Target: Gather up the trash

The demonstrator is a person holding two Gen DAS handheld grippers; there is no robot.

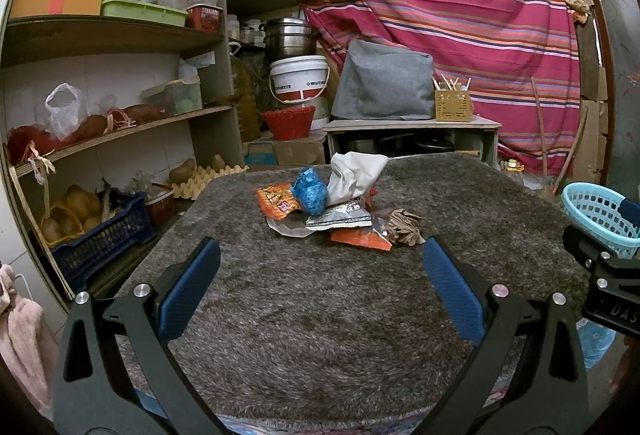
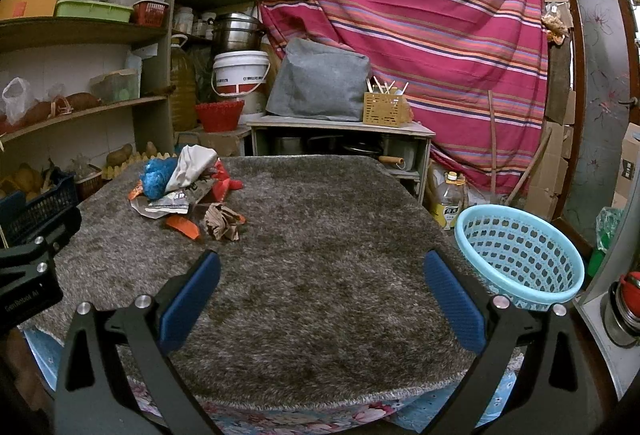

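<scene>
A heap of trash lies on the far part of a grey shaggy table cover (image 1: 320, 295): a white crumpled bag (image 1: 354, 175), a blue plastic wad (image 1: 310, 191), orange wrappers (image 1: 276, 201), a brown paper scrap (image 1: 404, 227). The heap shows at far left in the right wrist view (image 2: 180, 187). A light blue plastic basket (image 2: 520, 255) stands at the table's right edge; it also shows in the left wrist view (image 1: 600, 215). My left gripper (image 1: 320, 259) is open and empty, short of the heap. My right gripper (image 2: 320, 271) is open and empty over the bare cover, left of the basket.
Wooden shelves (image 1: 120, 35) with boxes, bags and potatoes stand to the left. A low cabinet (image 1: 412, 131) with a grey cushion and a yellow utensil holder stands behind the table. A striped cloth (image 1: 440, 15) hangs at the back. An oil bottle (image 2: 450, 199) stands on the floor at the right.
</scene>
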